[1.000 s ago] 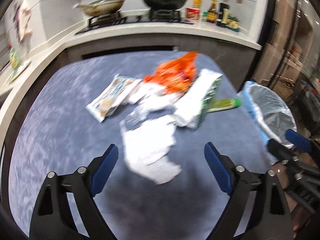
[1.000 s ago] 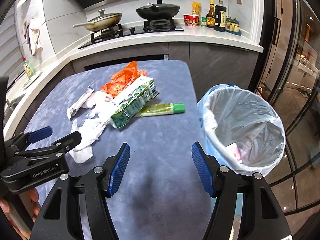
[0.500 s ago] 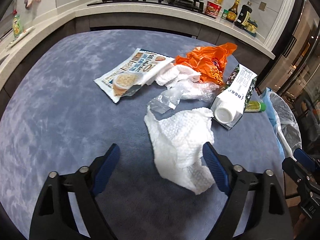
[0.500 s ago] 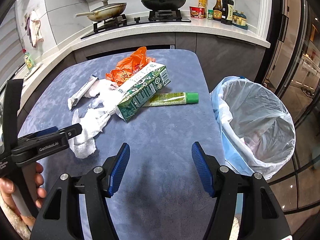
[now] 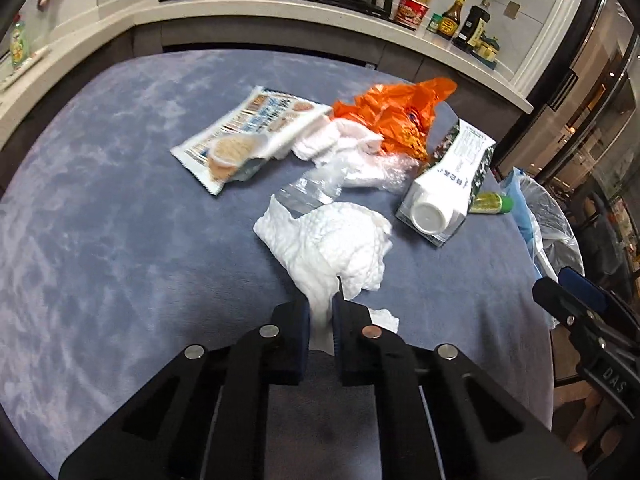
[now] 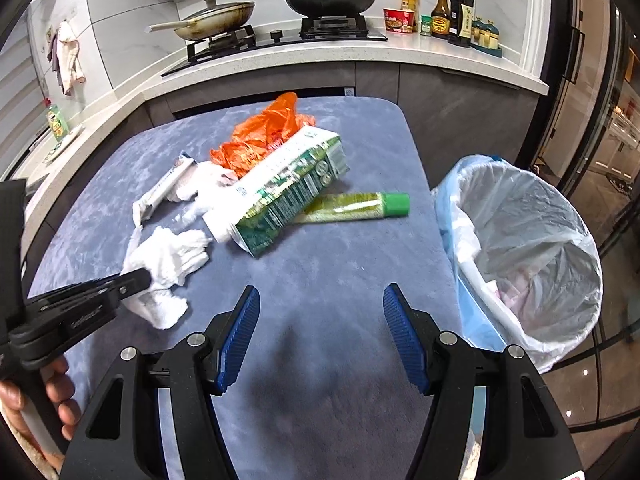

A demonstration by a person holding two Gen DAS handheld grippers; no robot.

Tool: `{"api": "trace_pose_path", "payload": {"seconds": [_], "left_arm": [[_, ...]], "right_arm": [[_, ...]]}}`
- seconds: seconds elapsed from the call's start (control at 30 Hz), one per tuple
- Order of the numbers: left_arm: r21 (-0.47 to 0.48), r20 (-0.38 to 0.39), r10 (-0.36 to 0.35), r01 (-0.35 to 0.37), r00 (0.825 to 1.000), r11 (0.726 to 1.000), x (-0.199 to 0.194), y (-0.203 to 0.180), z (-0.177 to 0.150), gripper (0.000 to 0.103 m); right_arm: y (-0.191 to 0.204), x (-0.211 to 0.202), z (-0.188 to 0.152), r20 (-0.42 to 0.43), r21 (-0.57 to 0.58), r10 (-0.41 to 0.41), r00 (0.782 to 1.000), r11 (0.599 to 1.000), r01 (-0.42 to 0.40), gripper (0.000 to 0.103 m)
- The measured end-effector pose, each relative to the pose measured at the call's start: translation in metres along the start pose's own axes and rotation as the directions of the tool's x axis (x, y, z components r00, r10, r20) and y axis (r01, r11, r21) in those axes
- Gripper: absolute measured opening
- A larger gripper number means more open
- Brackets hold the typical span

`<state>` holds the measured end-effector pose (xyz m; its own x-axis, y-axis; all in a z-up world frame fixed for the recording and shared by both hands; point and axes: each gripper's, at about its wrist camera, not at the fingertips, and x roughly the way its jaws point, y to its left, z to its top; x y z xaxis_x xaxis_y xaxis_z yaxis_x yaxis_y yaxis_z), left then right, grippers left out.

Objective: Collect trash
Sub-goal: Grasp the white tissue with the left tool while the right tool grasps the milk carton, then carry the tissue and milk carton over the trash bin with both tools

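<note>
Left claw (image 5: pixel 321 322) pressed together on near edge of white paper towel (image 5: pixel 336 248); towel bunched, its far part lying on blue surface (image 5: pixel 100 240). Same claw seen from right wrist view at left (image 6: pixel 140 280), gripping towel (image 6: pixel 168 264). Right claw (image 6: pixel 320 324) spread wide, holding nothing, poised above bare patch of surface (image 6: pixel 340 264).

Remaining trash clustered beyond towel:
- Snack wrapper (image 5: pixel 248 136), flat, at left of cluster.
- Orange plastic bag (image 5: pixel 396 112), crumpled, farthest back.
- Crumpled white tissue (image 5: pixel 336 140) and clear plastic film (image 5: pixel 320 188) between wrapper and carton.
- Green-and-white carton (image 5: pixel 452 184) lying on its side, white cap toward left wrist camera; resting against orange bag in right wrist view (image 6: pixel 292 188).
- Green tube (image 6: pixel 356 208) lying just beside carton, green cap pointing toward bin.

Bin lined with clear bag (image 6: pixel 532 240) standing off right edge of surface, some pale items at bottom, not identifiable.

Kitchen counter behind with stove (image 6: pixel 280 36), two lidded pans, bottles (image 6: pixel 452 12).
</note>
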<state>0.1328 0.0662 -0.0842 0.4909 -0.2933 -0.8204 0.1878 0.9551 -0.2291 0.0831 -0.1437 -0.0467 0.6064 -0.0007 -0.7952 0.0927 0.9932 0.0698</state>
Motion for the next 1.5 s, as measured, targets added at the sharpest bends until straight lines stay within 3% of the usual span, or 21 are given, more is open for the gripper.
{"api": "trace_pose_path", "payload": {"seconds": [0.07, 0.2, 0.37, 0.63, 0.83, 0.97, 1.3, 1.5], "left_arm": [[-0.014, 0.006, 0.032, -0.032, 0.999, 0.999, -0.007, 0.007, 0.001, 0.009], [-0.052, 0.001, 0.059, -0.059, 0.998, 0.997, -0.013, 0.020, 0.002, 0.009], [-0.053, 0.013, 0.077, -0.076, 0.997, 0.996, -0.025, 0.033, 0.003, 0.009], [-0.006, 0.045, 0.109, -0.109, 0.993, 0.994, -0.034, 0.040, 0.012, 0.009], [-0.014, 0.043, 0.100, -0.099, 0.994, 0.995, -0.032, 0.047, 0.017, 0.009], [-0.016, 0.035, 0.086, -0.086, 0.996, 0.996, -0.030, 0.045, 0.014, 0.009], [0.030, 0.027, 0.029, -0.030, 0.999, 0.999, -0.035, 0.013, -0.001, 0.009], [0.072, 0.016, -0.018, 0.017, 1.000, 0.997, -0.041, -0.022, -0.011, 0.009]], "right_arm": [[0.005, 0.003, 0.004, 0.005, 0.001, 0.009, 1.000, 1.000, -0.009, 0.063], [0.023, 0.010, 0.017, 0.040, 0.018, 0.014, 0.999, 1.000, -0.015, 0.076], [0.046, 0.030, 0.037, 0.065, 0.063, -0.012, 0.998, 0.998, 0.008, 0.081], [0.057, 0.077, 0.058, 0.002, 0.221, -0.132, 0.991, 0.967, 0.128, 0.084], [0.061, 0.099, 0.059, -0.055, 0.224, -0.188, 0.981, 0.955, 0.196, 0.084], [0.047, 0.095, 0.049, -0.074, 0.239, -0.134, 0.988, 0.960, 0.148, 0.060], [0.001, 0.044, 0.009, -0.067, 0.201, -0.008, 0.998, 0.979, 0.021, 0.059], [-0.026, 0.003, -0.007, -0.037, 0.213, 0.028, 0.999, 0.977, -0.020, 0.057]]}}
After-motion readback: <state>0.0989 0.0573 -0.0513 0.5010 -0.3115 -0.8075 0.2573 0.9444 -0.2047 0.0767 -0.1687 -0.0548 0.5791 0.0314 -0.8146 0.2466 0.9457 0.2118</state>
